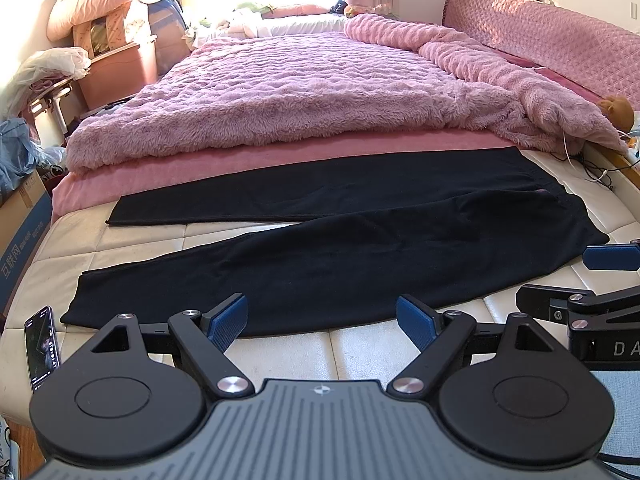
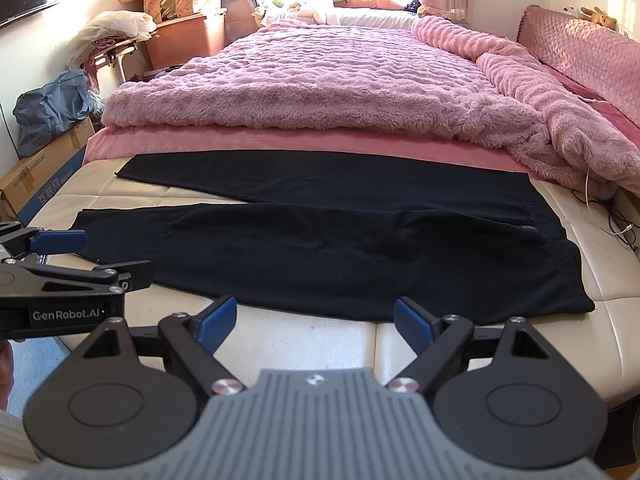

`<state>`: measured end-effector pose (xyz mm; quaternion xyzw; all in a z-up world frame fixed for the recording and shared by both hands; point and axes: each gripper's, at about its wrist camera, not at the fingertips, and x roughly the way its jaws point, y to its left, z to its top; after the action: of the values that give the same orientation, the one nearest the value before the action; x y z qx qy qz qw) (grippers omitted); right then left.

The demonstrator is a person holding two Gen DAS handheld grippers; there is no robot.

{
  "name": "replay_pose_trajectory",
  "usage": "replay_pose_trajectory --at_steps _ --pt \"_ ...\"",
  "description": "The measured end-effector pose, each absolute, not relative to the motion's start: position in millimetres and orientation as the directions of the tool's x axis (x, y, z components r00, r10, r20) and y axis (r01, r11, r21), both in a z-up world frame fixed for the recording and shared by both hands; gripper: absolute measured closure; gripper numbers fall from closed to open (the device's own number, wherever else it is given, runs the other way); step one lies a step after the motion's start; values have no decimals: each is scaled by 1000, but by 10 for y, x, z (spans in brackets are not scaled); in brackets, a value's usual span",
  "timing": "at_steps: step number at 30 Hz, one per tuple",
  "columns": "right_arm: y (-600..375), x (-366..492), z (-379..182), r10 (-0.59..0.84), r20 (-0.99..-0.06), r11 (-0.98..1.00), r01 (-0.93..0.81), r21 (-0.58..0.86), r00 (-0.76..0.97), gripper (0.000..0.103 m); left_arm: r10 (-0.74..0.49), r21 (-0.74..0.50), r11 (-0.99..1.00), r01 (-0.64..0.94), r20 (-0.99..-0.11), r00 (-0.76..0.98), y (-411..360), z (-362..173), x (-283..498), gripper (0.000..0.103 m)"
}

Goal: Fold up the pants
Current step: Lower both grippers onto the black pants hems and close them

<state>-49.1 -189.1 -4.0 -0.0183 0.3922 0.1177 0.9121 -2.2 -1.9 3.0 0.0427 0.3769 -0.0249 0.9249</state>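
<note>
Black pants (image 1: 320,256) lie flat on the cream mattress (image 1: 352,344), legs spread in a V toward the left, waistband at the right. They also show in the right wrist view (image 2: 340,248). My left gripper (image 1: 322,318) is open and empty, just short of the near leg's front edge. My right gripper (image 2: 316,322) is open and empty, just short of the pants' front edge near the waist. In the left wrist view the right gripper (image 1: 576,280) shows at the right edge; in the right wrist view the left gripper (image 2: 92,258) shows at the left, over the near leg's cuff.
A fluffy pink blanket (image 1: 304,92) covers the bed behind the pants. A phone (image 1: 42,346) lies on the mattress at the front left. Cardboard boxes (image 2: 44,176) and bags stand left of the bed. Cables (image 2: 616,216) lie at the right edge.
</note>
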Motion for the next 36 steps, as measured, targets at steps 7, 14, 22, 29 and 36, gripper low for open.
replay_pose_trajectory --at_steps 7,14,22,29,36 --pt "-1891 -488 -45 201 -719 971 -232 56 666 21 -19 59 995 85 -702 712 -2 14 -10 5" --pt "-2240 -313 -177 173 -680 980 -193 46 712 21 22 230 959 166 -644 765 94 -259 172 17" --pt "-2808 226 -566 123 -669 982 -188 -25 733 21 87 408 879 246 -645 760 337 -758 453 25" --pt "-3134 747 -1093 -17 -759 932 -265 -248 651 46 129 570 696 436 -697 705 521 -1241 539 24" --pt "-3423 1021 -1380 -56 -799 879 -350 -324 599 55 224 662 550 509 -704 674 725 -1535 509 25"
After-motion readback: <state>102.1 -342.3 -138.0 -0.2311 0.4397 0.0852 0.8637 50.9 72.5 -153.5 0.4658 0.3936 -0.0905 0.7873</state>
